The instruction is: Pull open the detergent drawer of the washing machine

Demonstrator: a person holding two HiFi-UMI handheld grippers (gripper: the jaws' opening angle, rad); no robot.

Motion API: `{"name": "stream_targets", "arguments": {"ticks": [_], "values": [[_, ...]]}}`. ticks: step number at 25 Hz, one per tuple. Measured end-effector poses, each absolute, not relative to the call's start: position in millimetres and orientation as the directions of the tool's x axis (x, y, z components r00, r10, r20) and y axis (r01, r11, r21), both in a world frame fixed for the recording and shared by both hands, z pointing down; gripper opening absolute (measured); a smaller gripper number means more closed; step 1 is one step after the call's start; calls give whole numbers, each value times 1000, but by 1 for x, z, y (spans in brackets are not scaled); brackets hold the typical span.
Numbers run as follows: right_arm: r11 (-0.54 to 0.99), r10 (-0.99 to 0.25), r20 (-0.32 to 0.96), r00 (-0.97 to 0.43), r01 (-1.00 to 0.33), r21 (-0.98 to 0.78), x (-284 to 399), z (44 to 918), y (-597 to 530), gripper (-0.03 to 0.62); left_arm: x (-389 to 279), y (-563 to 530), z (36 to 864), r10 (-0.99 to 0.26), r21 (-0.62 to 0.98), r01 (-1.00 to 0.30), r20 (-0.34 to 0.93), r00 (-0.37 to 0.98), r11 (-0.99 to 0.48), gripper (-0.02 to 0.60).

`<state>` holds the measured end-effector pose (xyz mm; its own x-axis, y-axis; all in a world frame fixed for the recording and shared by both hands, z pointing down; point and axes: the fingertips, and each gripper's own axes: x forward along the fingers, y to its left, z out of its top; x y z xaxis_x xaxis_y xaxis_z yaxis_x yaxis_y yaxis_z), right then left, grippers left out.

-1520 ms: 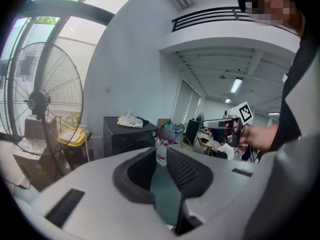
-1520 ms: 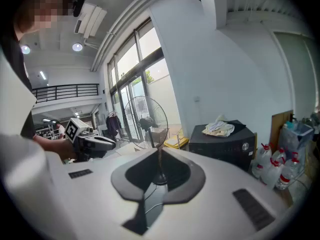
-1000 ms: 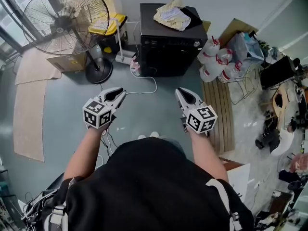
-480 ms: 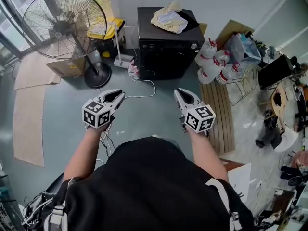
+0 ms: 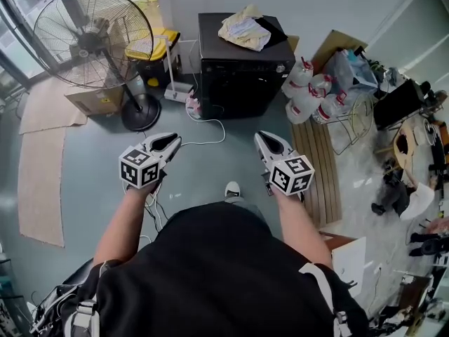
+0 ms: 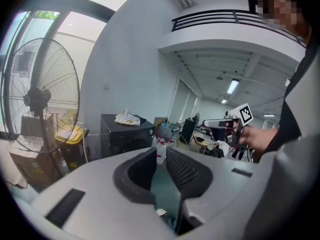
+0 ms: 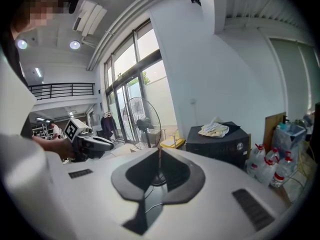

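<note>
The black washing machine (image 5: 242, 72) stands against the far wall with a crumpled cloth (image 5: 243, 31) on its lid. Its control strip (image 5: 242, 67) runs along the top of the front; no drawer stands out from it. The machine also shows small and distant in the left gripper view (image 6: 125, 136) and the right gripper view (image 7: 220, 141). My left gripper (image 5: 172, 140) hovers over the floor well short of it, jaws a narrow gap apart (image 6: 161, 151) with nothing between. My right gripper (image 5: 263, 137) is level with it, jaws shut and empty (image 7: 159, 156).
A large floor fan (image 5: 91, 37) stands at the far left beside a yellow-lidded bin (image 5: 151, 44). Several water bottles (image 5: 309, 90) crowd the machine's right side, next to a wooden pallet (image 5: 319, 167). A white cable (image 5: 210, 128) loops on the floor before the machine.
Both grippers have kept their places. One shoe has come forward on the floor between the arms, and the view has shifted slightly.
</note>
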<state>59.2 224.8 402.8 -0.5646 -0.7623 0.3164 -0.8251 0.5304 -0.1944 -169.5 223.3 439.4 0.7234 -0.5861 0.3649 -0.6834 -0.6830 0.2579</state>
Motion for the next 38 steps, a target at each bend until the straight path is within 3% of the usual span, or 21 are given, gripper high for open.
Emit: {"name": "stream_targets", "arguments": {"ticks": [38], "values": [[502,-772,334,-540,-841,-202,87,437,185,11,-155,197,480,-547,263,-676,424,722,-688,61]]}}
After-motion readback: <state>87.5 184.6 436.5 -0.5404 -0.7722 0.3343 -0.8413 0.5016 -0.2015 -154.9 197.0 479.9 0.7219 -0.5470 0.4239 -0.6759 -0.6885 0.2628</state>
